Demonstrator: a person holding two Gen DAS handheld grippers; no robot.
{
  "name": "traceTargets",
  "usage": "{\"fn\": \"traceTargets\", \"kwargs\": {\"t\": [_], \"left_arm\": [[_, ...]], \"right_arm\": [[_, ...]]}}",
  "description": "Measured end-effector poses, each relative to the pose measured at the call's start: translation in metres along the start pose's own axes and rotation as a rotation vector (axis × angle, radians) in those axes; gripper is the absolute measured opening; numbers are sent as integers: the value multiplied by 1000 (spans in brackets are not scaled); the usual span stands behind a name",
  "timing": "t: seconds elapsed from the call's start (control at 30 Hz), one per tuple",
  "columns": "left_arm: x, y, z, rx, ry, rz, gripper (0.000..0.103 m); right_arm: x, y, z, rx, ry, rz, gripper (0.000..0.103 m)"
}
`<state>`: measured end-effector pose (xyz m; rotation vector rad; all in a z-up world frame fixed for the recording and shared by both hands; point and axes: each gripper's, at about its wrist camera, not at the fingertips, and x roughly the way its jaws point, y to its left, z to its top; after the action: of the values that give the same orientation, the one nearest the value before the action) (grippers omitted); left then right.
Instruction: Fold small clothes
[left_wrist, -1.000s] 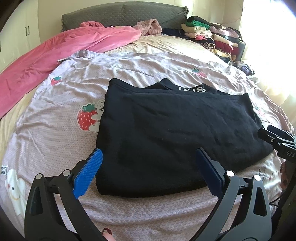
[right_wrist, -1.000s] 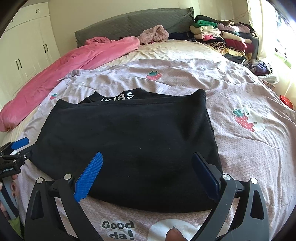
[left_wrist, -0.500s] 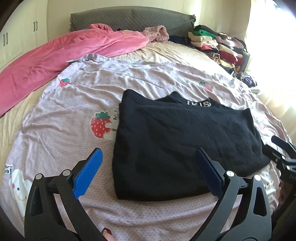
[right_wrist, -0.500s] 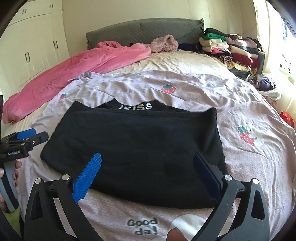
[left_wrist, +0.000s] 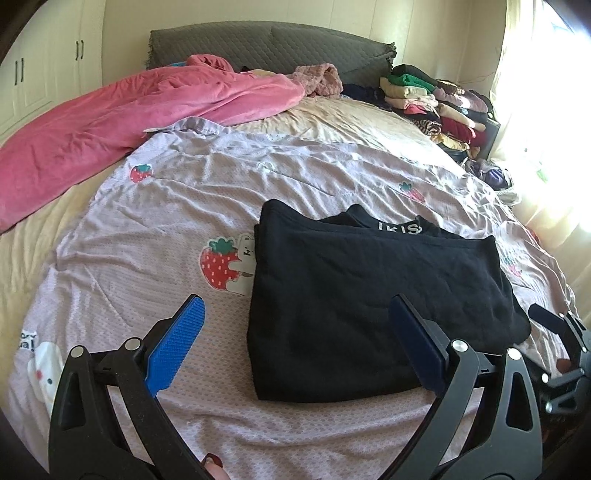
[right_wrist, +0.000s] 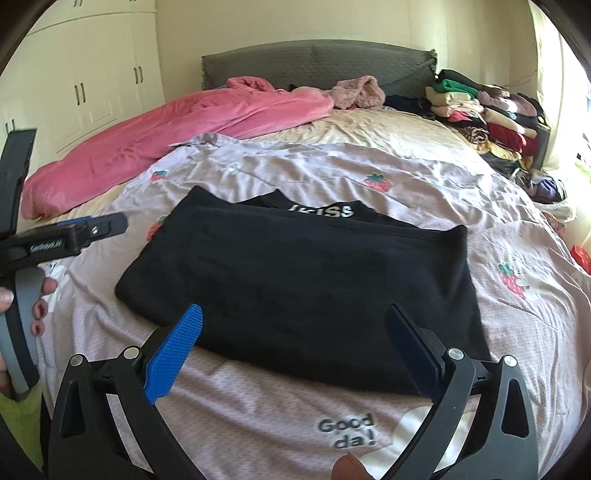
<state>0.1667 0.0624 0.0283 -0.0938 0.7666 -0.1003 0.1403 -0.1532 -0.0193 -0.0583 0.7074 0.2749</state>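
Item: black garment (left_wrist: 376, 295), folded flat on the bed's lilac strawberry quilt (left_wrist: 147, 236), centre to centre-right of my left view. My left claw (left_wrist: 295, 347) hangs wide and empty at lower frame, its right finger over the garment's near edge. My right claw (right_wrist: 291, 347), equally wide and empty, hovers above the garment's near hem.
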Motion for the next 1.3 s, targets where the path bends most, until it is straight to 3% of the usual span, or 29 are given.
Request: {"fn": "traceTargets", "kwargs": {"t": [0.77,1.07,1.3], "left_arm": [[-10,44,13,-79,3,19,93],[-6,62,14,-123,7,43,93],[11,70,10,-138,45,63,93]], "right_arm": [[12,60,-1,-102,30,44,99],[27,88,-5,-177,63,62,99],[54,110,-10,-294,99,28,99]]}}
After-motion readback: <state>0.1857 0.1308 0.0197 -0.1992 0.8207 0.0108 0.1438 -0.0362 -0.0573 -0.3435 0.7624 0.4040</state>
